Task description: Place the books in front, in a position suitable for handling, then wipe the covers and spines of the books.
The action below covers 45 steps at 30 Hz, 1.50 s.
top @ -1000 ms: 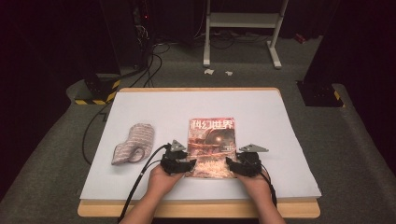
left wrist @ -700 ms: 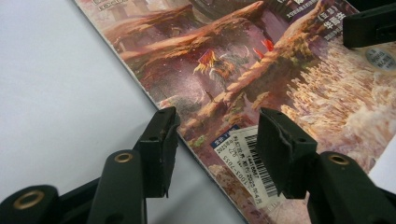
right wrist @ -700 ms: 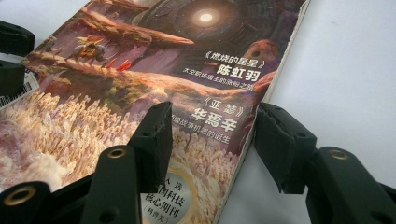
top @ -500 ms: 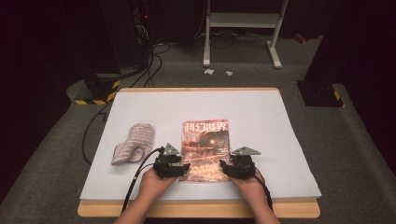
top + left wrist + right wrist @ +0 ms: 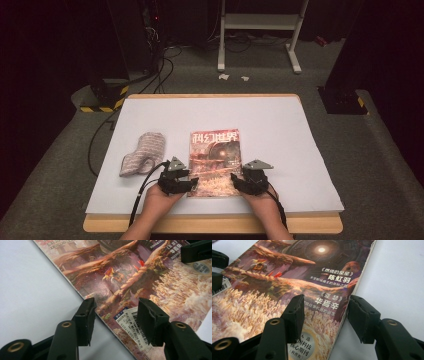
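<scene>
A magazine [image 5: 215, 160] with a reddish fantasy cover and Chinese title lies flat on the white table top [image 5: 280, 130], near its front edge. My left gripper [image 5: 192, 184] sits at the magazine's near left corner. In the left gripper view its open jaws [image 5: 115, 307] straddle the magazine [image 5: 130, 272] edge, one beside it, one over the barcode label. My right gripper [image 5: 235, 181] sits at the near right corner. There the open jaws [image 5: 324, 305] straddle the magazine [image 5: 287, 272] edge the same way. Neither pair clamps the magazine.
A folded striped cloth [image 5: 142, 152] lies left of the magazine, close to the left hand. Cables trail off the table's left side past a yellow-and-black striped block [image 5: 107, 100]. A white rack's legs [image 5: 260, 22] stand on the floor behind the table.
Both hands and the magazine have slid toward the table's front edge and slightly left. The cloth has stayed put.
</scene>
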{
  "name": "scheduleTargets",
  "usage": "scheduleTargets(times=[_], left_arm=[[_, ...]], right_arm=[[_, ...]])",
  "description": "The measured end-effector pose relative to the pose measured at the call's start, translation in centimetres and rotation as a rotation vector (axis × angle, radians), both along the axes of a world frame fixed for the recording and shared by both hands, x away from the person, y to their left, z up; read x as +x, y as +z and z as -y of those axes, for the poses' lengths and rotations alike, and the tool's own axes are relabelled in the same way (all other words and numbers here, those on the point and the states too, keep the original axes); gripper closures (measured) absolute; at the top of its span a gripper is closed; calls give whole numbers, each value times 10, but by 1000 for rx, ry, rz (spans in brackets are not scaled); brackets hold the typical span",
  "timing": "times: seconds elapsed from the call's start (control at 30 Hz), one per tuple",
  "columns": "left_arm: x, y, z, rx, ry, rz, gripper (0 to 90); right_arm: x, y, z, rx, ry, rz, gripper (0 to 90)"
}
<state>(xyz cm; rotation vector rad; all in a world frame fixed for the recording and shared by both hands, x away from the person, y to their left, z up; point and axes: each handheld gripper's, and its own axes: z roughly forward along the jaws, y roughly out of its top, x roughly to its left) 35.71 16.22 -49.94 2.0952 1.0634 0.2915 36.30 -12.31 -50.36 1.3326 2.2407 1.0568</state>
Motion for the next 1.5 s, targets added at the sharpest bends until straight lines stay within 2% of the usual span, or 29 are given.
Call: scheduleTargets(times=[0.13, 0.23, 0.27, 0.3, 0.33, 0.43, 0.57, 0.73, 0.9, 1.07, 1.13, 1.23, 1.27, 1.37, 1.5], left_arm=[[0, 0, -2, -4, -13, 3, 499], [0, 0, -3, 5, -16, 25, 504], [-1, 1, -3, 12, -13, 37, 498], [-3, 7, -8, 5, -4, 63, 492], [-3, 7, -8, 5, -4, 63, 485], [-4, 18, -21, 1, 17, 92, 476], [-6, 35, -45, -40, 53, 129, 476], [-7, 48, -70, -61, 83, 173, 448], [-5, 54, -88, -66, 97, 193, 443], [-1, 56, -103, -39, 161, 220, 367], [0, 56, -111, -46, 181, 230, 363], [0, 53, -121, -18, 208, 260, 351], [1, 51, -124, -5, 219, 263, 337], [2, 47, -135, 1, 255, 239, 333], [6, 44, -149, -12, 280, 222, 337]], right_arm=[[-1, -1, -1, 1, -9, 9, 481], [0, 0, 1, 8, 3, -3, 478], [0, 1, 2, 7, 9, 9, 466], [-3, 3, 5, 9, -17, 49, 422], [-3, 3, 5, 9, -17, 49, 422], [-6, 7, 14, 16, -25, 91, 408], [-8, 6, 23, 12, -29, 101, 410], [-12, 9, 30, 21, -38, 119, 413], [-14, 11, 33, 19, -34, 137, 426], [-18, 11, 36, 20, -40, 144, 429], [-18, 11, 36, 23, -43, 144, 429], [-17, 12, 36, 27, -49, 144, 442], [-16, 12, 36, 29, -45, 148, 453], [-15, 11, 34, 32, -35, 150, 462], [-14, 9, 32, 30, -21, 142, 462]])
